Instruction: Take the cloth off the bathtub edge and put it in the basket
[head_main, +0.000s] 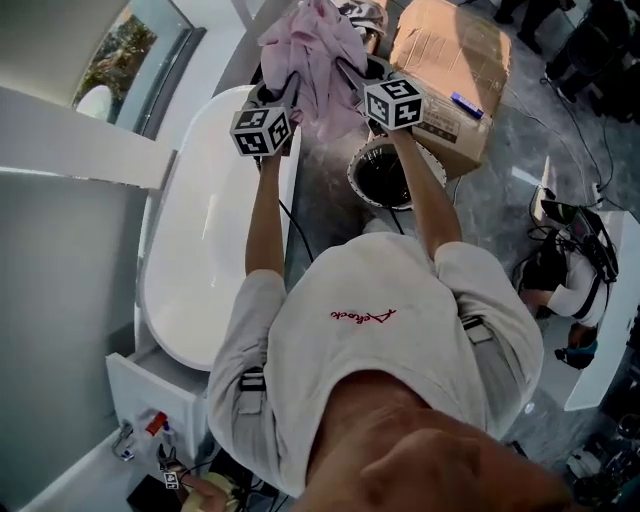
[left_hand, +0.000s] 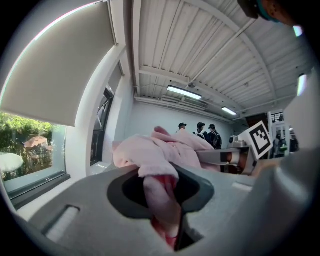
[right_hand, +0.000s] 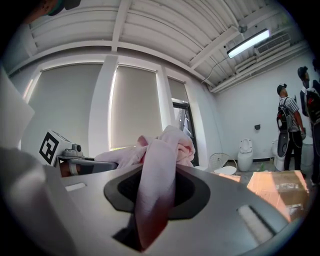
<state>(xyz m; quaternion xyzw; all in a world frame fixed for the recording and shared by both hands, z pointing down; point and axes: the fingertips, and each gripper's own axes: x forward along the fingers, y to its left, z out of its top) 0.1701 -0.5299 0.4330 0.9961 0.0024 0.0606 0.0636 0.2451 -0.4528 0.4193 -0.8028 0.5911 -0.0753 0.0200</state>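
Pink cloth (head_main: 318, 50) — pinched in both jaws, seemingly aloft.

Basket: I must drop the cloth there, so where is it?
Head view: the basket sits on the floor, centre-right, between the bathtub and the cardboard box.

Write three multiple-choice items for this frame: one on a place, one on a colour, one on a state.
1. Where is the cloth relative to the bathtub and the basket?
A. draped on the bathtub edge
B. held up in the air, clear of both
C. inside the basket

2. What colour is the cloth?
A. pink
B. blue
C. green

3. What are the left claw and right claw doing?
A. both shut on the cloth
B. both open and empty
C. only the left one grips

Key:
1 B: the head view shows it raised between the two claws.
2 A: it looks pale pink in all three views.
3 A: each gripper view shows cloth pinched between its jaws.
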